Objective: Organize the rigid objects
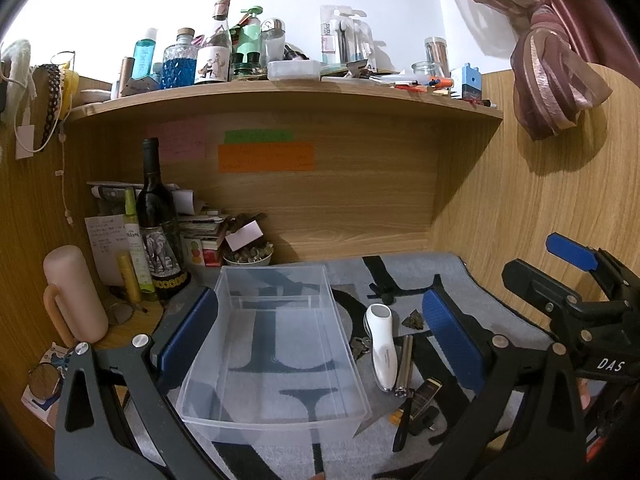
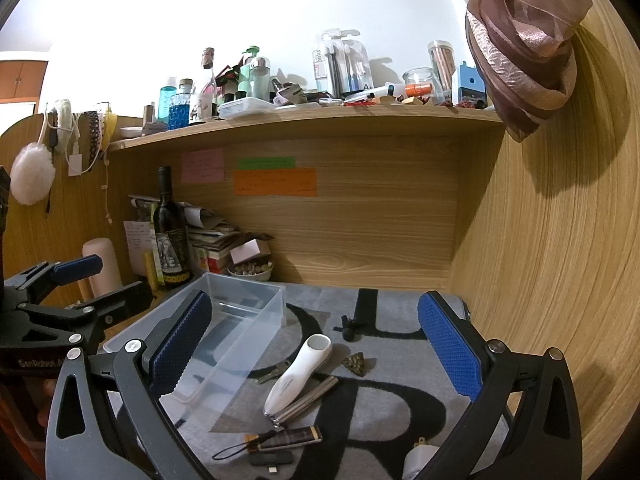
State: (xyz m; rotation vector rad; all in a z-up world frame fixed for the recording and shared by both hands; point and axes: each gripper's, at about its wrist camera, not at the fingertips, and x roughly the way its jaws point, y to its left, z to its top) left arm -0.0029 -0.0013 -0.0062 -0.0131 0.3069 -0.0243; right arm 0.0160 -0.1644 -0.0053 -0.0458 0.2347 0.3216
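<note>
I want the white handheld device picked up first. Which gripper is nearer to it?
Right, probably. The right gripper is open with the white device lying between its fingers. The left gripper is open around the clear bin, with the device toward its right finger.

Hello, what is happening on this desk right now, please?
A person holds two claws over a grey mat, sorting small things. Both the left claw and the right claw are open and hold nothing. The clear plastic box is empty. Beside it on the mat lie a white handheld device, a metal tube, a key and a small triangular piece.
</note>
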